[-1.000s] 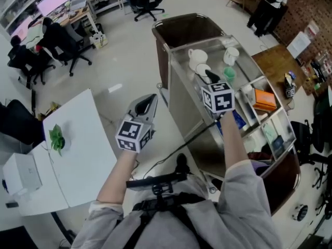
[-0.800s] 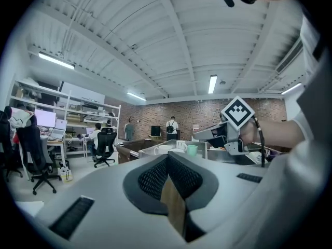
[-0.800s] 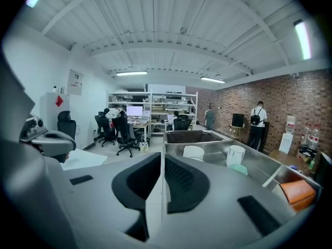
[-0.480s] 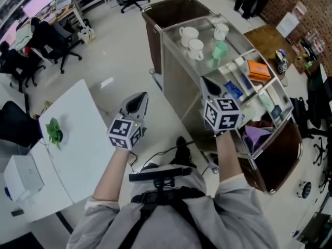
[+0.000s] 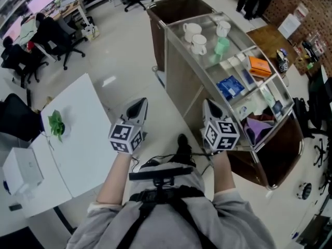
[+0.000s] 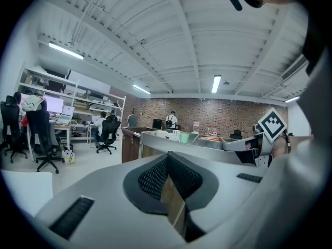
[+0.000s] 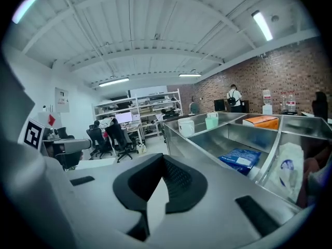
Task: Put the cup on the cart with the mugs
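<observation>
Cup stands upright at the far end of the cart, just beside the mugs; looks placed. It lies straight ahead of the right gripper, the nearer one. Left gripper hangs over the floor. Both have jaws together, nothing between. A second ago the right gripper was at the cup; it is now drawn back toward the body.

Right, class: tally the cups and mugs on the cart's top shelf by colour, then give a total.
White mugs: 3
Green cup: 1
Total: 4
</observation>
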Tool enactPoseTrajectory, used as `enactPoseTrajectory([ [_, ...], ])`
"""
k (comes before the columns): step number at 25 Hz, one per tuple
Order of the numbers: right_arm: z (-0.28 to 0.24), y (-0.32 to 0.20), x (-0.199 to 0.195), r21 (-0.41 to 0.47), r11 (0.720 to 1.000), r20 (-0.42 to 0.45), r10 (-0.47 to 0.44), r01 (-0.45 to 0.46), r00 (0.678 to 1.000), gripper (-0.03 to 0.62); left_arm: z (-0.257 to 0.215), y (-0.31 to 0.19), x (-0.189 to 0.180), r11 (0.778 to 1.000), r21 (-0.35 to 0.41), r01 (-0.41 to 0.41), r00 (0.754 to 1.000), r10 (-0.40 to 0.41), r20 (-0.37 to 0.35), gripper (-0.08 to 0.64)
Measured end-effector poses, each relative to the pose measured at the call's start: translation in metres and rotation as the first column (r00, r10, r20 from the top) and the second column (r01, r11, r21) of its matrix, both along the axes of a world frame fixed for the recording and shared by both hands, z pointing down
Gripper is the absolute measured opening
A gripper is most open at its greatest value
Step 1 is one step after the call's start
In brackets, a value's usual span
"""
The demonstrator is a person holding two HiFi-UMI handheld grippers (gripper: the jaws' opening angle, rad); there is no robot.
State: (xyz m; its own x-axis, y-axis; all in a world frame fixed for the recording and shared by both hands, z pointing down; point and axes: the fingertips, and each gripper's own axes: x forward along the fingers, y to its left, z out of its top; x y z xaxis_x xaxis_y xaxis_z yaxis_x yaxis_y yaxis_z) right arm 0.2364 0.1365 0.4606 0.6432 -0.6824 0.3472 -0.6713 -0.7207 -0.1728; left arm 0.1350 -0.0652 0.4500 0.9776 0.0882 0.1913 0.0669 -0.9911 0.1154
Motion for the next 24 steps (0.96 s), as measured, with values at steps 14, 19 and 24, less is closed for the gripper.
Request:
enactPoseTrajectory([
  [14,0.000,0.004,-0.022,-0.023,0.999,-0.031,-0.028,0.027,0.999,0.006,0.002,0.004,-0.032,1.000,-0.001,0.018,1.000,-0.018,-0.003,0.004],
  [19,-0.003,-0.004,-0.031,-0.030,0.999,-0.031,-0.046,0.045,0.998,0.006,0.000,0.004,-0.036,1.000,-0.008,0.018,1.000,-0.018,-0.012,0.003],
  [24,-0.002,-0.007,-0.032,-0.043,0.998,-0.033,-0.053,0.051,0.998,0.006,-0.003,0.000,-0.035,1.000,-0.006,0.020,1.000,-0.020,-0.024,0.003],
])
